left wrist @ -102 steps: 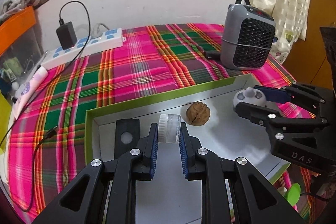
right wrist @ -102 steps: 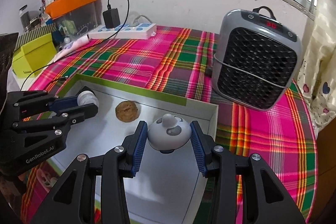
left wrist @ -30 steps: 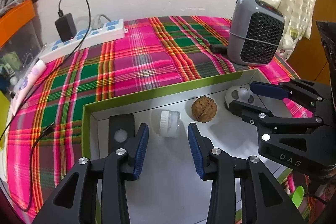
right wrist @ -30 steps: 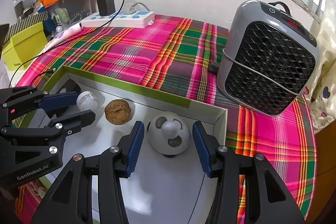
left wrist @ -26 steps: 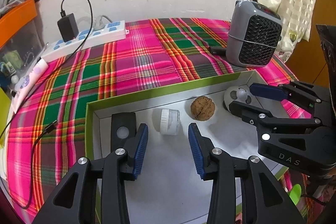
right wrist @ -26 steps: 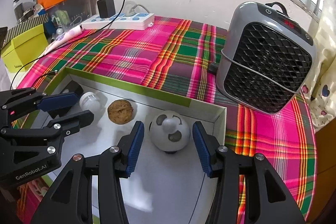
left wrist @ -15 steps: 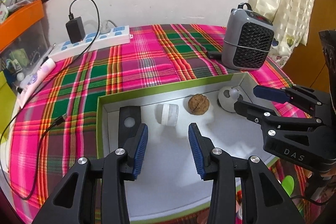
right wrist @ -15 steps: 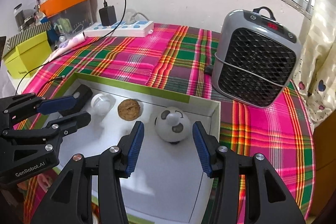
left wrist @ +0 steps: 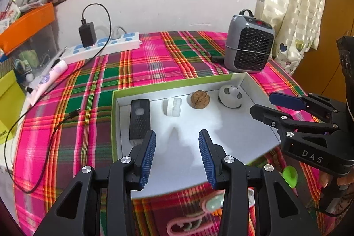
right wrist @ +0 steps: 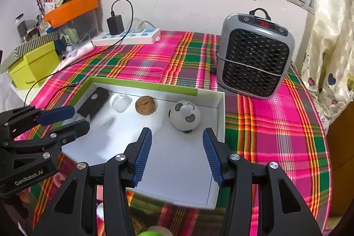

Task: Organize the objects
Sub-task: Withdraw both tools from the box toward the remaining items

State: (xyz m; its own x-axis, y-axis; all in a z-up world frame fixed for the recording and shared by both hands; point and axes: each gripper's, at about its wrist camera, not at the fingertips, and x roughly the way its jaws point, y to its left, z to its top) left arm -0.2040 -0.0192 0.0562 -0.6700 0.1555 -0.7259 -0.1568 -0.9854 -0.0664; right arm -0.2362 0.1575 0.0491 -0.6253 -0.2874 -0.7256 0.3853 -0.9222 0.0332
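We see four things lined along the far wall of the green-rimmed tray (left wrist: 115, 125): a flat black device (left wrist: 139, 118) at the far left corner, long axis running toward us, a clear plastic jar (left wrist: 173, 106) on its side, a wrinkled walnut (left wrist: 200, 99), and a round white toy (left wrist: 230, 93) at the far right corner. Our left gripper (left wrist: 177, 148) and right gripper (right wrist: 177, 148) hover spread, holding nothing

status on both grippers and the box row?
Left gripper open, empty. Right gripper open, empty. Box holds black device, clear jar, walnut, round white toy in a row. Nothing blocking.
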